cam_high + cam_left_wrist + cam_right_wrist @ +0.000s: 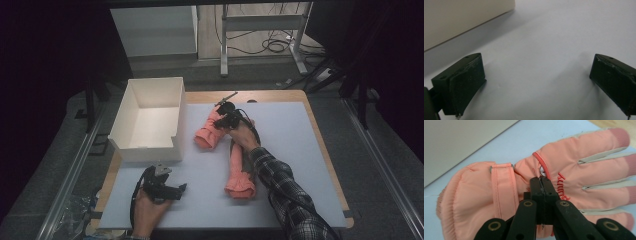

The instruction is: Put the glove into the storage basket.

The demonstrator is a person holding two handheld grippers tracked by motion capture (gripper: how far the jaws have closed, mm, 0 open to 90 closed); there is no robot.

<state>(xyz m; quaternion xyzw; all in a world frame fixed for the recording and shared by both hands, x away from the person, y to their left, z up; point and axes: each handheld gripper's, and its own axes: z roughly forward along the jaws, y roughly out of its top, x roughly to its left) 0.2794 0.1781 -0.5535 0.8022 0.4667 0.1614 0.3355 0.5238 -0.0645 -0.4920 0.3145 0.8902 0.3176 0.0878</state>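
Jaws of the right gripper (541, 180) are pinching together on the back of a pink glove (564, 170), a fold of its fabric nipped between their tips.

Lying flat on the pale mat (290, 150), the glove is stretching its fingers beyond the jaws and its cuff back to their left; a second glove (239, 175) is resting near the person's sleeve (287, 195). Jaws of the left gripper (536, 82) are standing wide apart, holding nothing, with the white box (461, 20) sitting ahead of them to the left.
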